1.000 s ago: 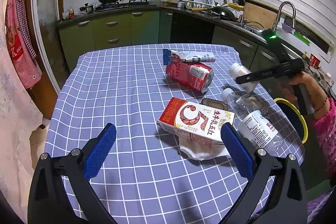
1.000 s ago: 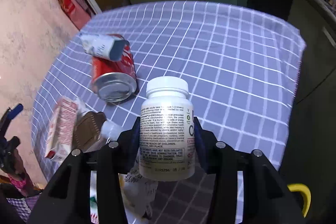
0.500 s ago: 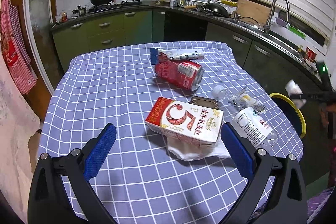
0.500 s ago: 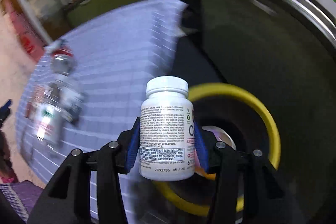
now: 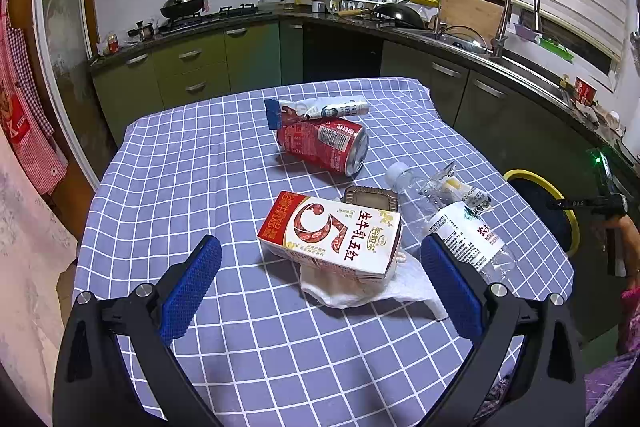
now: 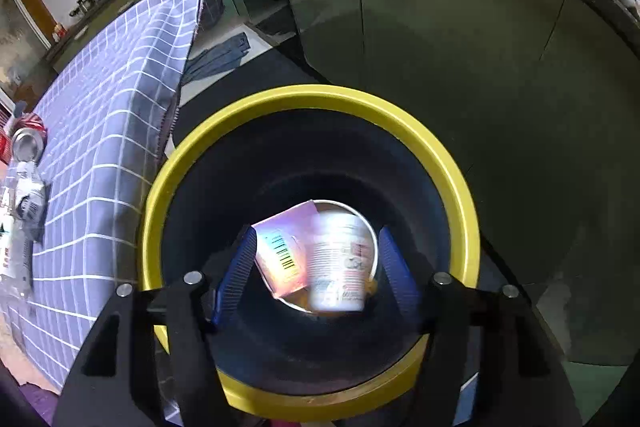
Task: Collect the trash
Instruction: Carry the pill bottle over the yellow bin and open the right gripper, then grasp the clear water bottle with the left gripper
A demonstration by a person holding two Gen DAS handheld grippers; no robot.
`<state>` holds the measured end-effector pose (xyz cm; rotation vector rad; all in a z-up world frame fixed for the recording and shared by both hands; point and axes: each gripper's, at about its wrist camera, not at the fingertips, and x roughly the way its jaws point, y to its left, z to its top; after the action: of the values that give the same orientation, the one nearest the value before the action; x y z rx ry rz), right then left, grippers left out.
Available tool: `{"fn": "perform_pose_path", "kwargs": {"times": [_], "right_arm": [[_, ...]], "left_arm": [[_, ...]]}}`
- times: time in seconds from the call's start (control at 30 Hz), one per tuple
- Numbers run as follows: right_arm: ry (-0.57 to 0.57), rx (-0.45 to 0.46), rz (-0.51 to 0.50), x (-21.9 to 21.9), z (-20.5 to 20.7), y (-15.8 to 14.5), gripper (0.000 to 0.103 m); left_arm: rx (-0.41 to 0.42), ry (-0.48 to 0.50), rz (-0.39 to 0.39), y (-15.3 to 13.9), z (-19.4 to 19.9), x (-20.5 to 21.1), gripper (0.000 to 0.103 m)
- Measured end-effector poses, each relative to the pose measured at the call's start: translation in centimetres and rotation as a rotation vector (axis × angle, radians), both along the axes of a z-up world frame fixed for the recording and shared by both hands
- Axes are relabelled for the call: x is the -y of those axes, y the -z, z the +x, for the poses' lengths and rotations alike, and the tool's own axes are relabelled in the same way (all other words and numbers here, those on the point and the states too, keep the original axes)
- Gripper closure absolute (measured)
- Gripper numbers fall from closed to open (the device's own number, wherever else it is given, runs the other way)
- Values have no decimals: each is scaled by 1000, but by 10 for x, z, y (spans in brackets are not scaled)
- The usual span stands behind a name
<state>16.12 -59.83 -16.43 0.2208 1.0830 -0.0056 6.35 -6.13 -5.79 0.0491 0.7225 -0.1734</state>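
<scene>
Swung off the table since the earlier frame, the right gripper [image 6: 316, 279] now points down into the yellow-rimmed bin [image 6: 456, 163]; its jaws have just been opening and the white pill bottle [image 6: 340, 267], gripped a moment ago, shows blurred between the pads without touching them, inside the bin. Beside the bottle lies a pink box [image 6: 280, 255], on a round white rim at the bottom whose nature I cannot tell. Left of the bin hangs the edge of the checked tablecloth [image 6: 120, 99].

From the left wrist view, the left gripper [image 5: 320, 287] hovers over the table with its jaws wide and nothing between them. Just ahead lies a red and white milk carton [image 5: 332, 235] on a crumpled white tissue [image 5: 380, 291]. To its right lies a clear water bottle [image 5: 456, 223], and a brown lid [image 5: 370, 197] peeks out behind the carton. Farther on sits a red can [image 5: 326, 145] on its side, with a blue and white wrapper [image 5: 316, 111] resting against it. Beyond the table's right edge, the right gripper [image 5: 588, 203] hangs over the bin [image 5: 536, 179]
</scene>
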Motion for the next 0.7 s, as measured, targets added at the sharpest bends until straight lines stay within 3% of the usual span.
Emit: {"fn": "perform_pose_path", "kwargs": {"times": [0.37,0.53,0.7], "right_arm": [[-75,65,28,-36,-20,-24,40],[-107,71,26,-47,-23,-30,39],[-119,68,22,-54,-20,-30,39]], "left_arm": [[-89,98,11,23,32,3,5],[-103,147,80,23,46,8,5],[-191,227,-53,18,48,23,5]]}}
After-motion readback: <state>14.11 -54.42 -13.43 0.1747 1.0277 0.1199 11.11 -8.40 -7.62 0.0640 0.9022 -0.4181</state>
